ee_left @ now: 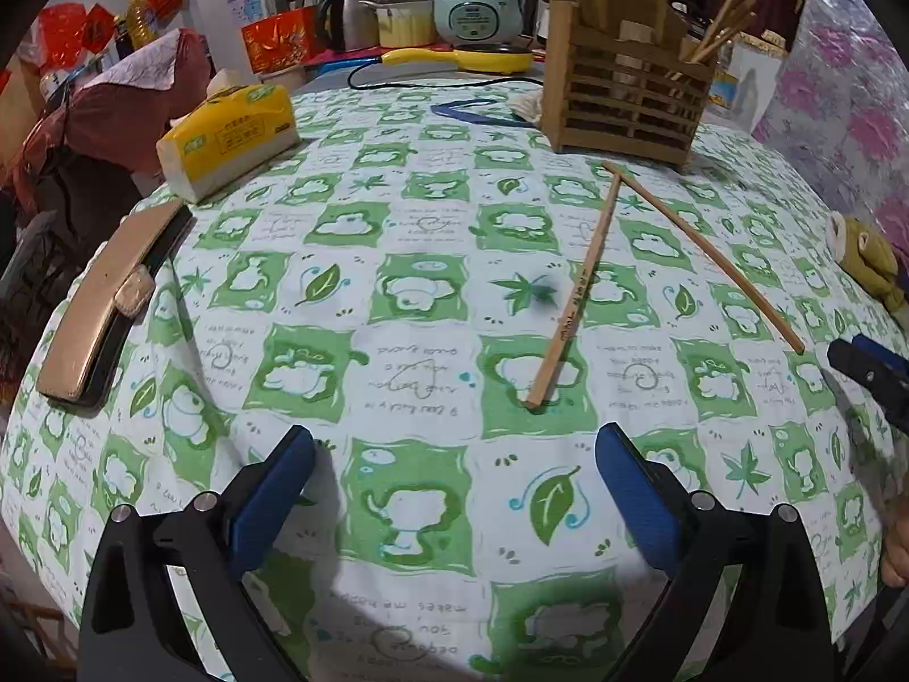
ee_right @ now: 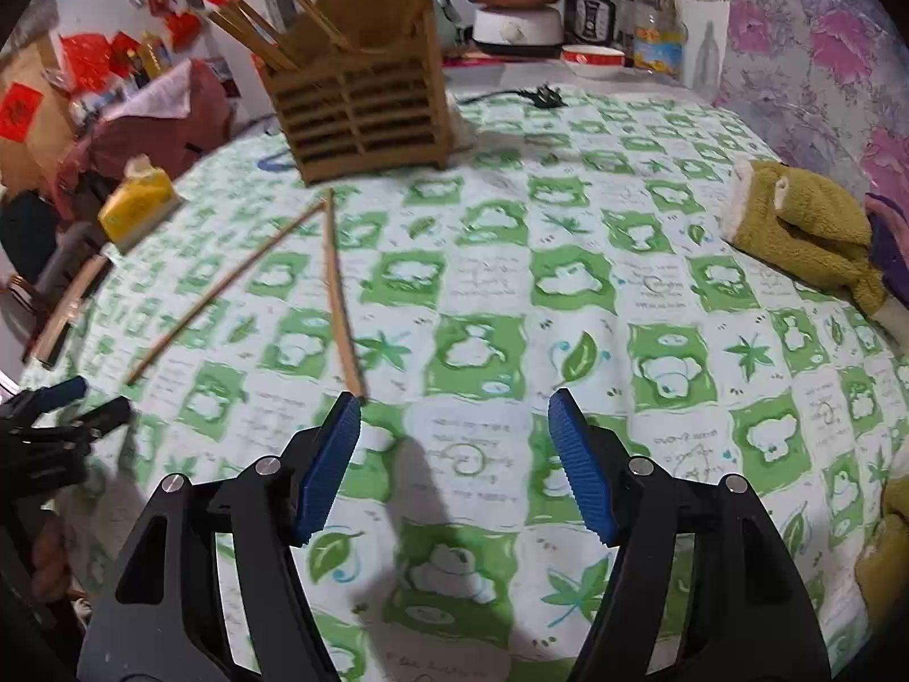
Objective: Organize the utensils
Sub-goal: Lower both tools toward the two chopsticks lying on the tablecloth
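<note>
I judge the job part done: several chopsticks already stand in the wooden slatted utensil holder (ee_left: 622,105) toward the far edge of the table (ee_left: 397,261), and two are left loose on the green-and-white checked tablecloth in front of it. The thicker chopstick (ee_left: 574,290) has dark printed characters along its square-ended half and runs from near the holder's base back toward my near edge. The thinner chopstick (ee_left: 701,256) is plain and pale, angling off toward the right edge. Their far tips meet, or nearly so, just before the holder, making a narrow V. Both lie flat on the cloth.

My left gripper (ee_left: 454,466) is spread wide with nothing between its blue pads, hovering over the near edge just short of the printed chopstick's end. My right gripper (ee_right: 454,432) is likewise wide open and empty; in the right wrist view its left pad sits right at the near end of a chopstick, though I cannot tell whether it touches.
</note>
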The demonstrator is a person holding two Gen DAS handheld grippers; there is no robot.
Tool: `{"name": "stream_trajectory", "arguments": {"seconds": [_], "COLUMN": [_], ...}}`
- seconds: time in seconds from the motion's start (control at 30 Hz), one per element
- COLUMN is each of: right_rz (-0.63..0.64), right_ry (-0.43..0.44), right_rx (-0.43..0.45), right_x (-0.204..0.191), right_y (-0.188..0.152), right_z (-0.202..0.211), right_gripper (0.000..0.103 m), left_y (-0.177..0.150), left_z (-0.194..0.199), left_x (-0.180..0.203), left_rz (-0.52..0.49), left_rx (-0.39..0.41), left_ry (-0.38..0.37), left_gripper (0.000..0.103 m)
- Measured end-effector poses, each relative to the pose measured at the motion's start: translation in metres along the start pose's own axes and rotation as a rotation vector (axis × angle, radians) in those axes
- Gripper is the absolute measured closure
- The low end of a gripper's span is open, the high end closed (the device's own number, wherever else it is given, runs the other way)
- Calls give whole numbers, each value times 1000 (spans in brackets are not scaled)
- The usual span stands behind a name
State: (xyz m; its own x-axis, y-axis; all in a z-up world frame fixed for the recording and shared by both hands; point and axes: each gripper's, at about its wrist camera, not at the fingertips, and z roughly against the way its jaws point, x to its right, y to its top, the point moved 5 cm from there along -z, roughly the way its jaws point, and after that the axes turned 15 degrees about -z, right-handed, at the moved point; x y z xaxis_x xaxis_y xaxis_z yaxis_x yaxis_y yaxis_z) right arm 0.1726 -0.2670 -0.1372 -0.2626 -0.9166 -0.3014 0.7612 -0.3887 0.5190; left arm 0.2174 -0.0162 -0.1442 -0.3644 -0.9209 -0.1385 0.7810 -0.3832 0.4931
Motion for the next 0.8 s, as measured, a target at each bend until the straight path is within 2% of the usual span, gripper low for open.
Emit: {"name": "stream_trajectory", "arguments": {"seconds": [0.17, 0.37, 0.47, 0.6, 0.8], "right_rz": [60, 57, 55, 77, 144], "right_ry": [17, 29, 36, 33, 9], "right_rx": [33, 51, 45, 55, 95], "right_x": [-11, -13, -13, -17, -29], "right_y": [-2, 1, 1, 0, -3], "right_z": [5, 8, 7, 7, 11], "right_gripper": [35, 27, 27, 20, 20], "left_y": [6, 12, 14, 17, 19], "left_z": [-2, -1, -2, -4, -4], "left_x": [10, 21, 23, 24, 26], "left_rz": [-71, -143, -152, -150, -167], "left_rx": [-7, -1, -7, -19, -11], "left_ry": [45, 96, 99, 86, 66], "left_gripper": [6, 6, 6, 6, 6]}}
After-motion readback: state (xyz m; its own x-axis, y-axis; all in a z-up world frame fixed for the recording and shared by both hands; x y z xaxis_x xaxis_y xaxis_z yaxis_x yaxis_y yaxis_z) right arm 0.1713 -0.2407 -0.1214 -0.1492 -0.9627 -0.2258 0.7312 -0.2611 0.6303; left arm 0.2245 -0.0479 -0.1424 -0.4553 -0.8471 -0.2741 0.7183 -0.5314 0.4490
